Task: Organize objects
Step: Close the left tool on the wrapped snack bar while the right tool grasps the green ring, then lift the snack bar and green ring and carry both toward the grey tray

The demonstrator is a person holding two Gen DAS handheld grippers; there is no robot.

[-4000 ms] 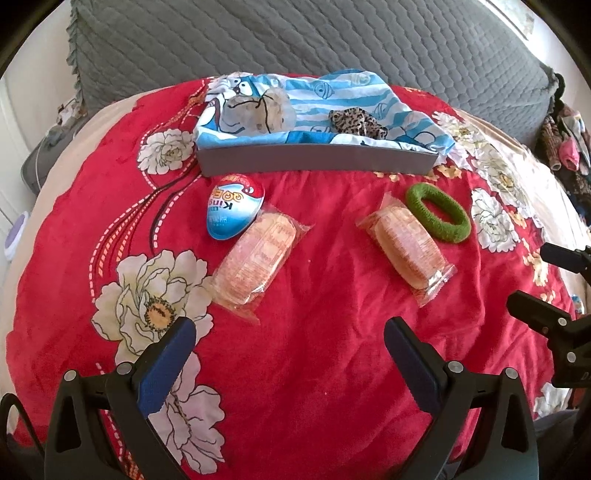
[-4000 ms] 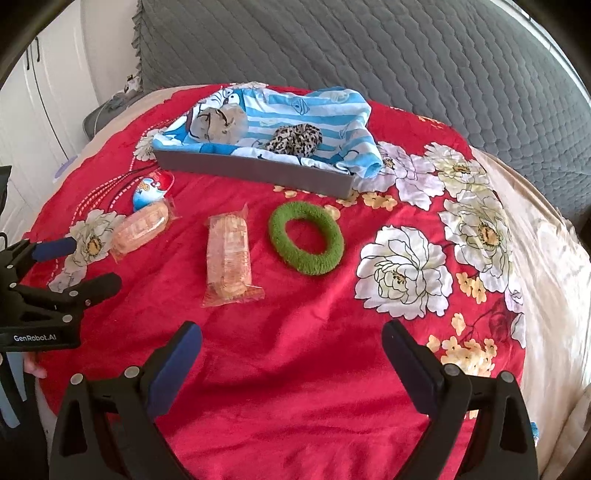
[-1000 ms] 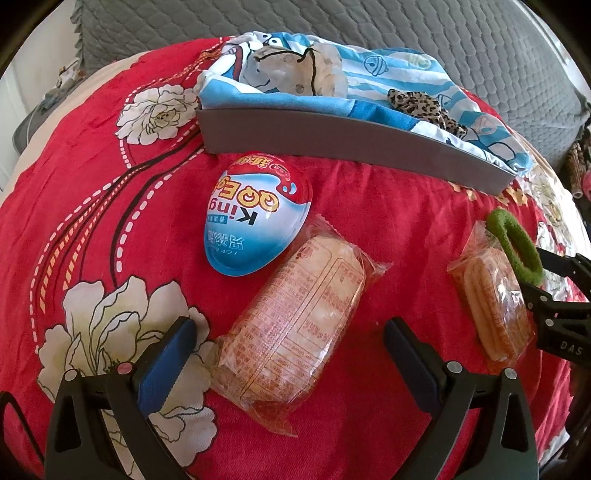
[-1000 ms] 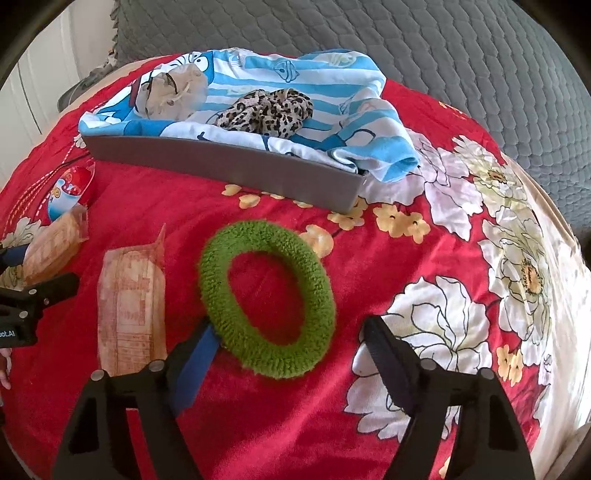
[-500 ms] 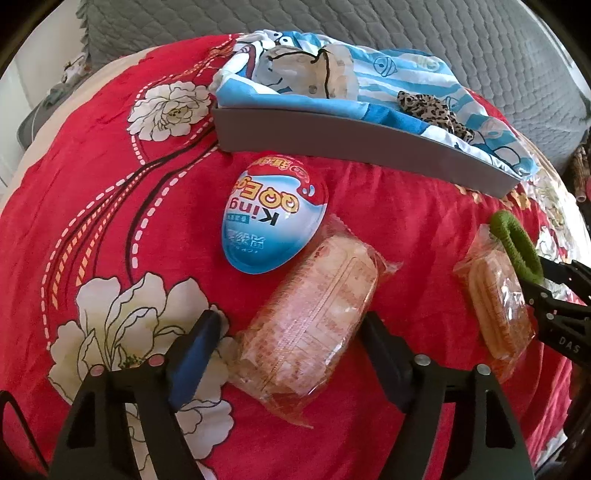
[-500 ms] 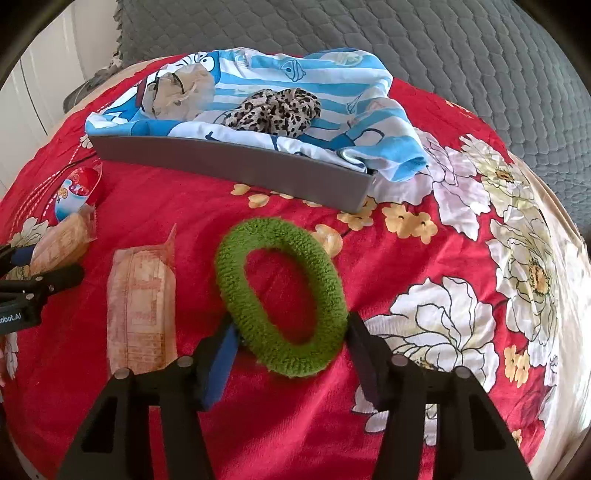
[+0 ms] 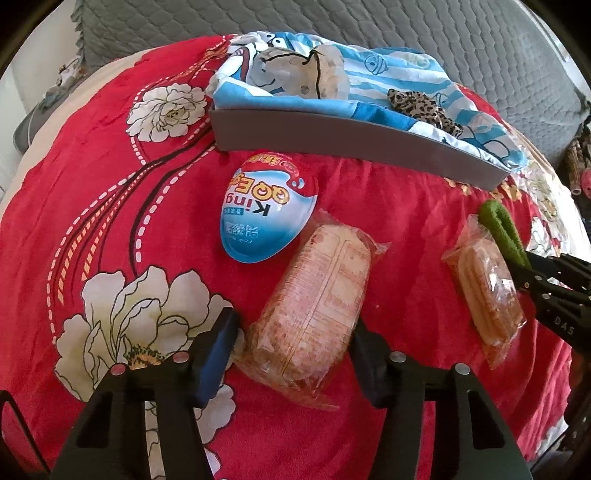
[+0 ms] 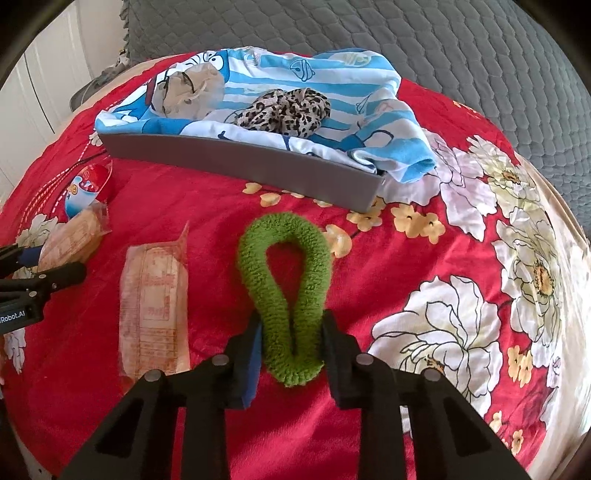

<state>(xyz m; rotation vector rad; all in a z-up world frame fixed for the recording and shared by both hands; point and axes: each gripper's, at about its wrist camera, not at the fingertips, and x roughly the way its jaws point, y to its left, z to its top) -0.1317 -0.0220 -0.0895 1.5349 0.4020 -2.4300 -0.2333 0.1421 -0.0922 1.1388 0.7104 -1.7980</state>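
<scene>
My left gripper (image 7: 291, 343) is shut on a clear-wrapped biscuit pack (image 7: 317, 302), its jaws pressing both sides of the near end on the red floral bedspread. A blue and red egg-shaped treat (image 7: 266, 221) lies just beyond it. My right gripper (image 8: 291, 339) is shut on a green fuzzy hair tie (image 8: 284, 280), squeezing its near end into a teardrop loop. A second biscuit pack (image 8: 155, 302) lies left of the hair tie and also shows in the left wrist view (image 7: 484, 291). The right gripper shows at the right edge of the left wrist view (image 7: 554, 288).
A grey tray (image 7: 332, 144) lined with blue striped cloth (image 8: 332, 92) stands at the back, holding a leopard scrunchie (image 8: 284, 107) and a pale mesh pouch (image 8: 192, 92). A grey quilted headboard (image 8: 406, 33) rises behind. The bed edge falls off at the right.
Both grippers moved forward and closed. The left jaws closed from wide open onto the biscuit pack. The right jaws closed onto the green hair tie, squeezing it from a ring into a narrow loop.
</scene>
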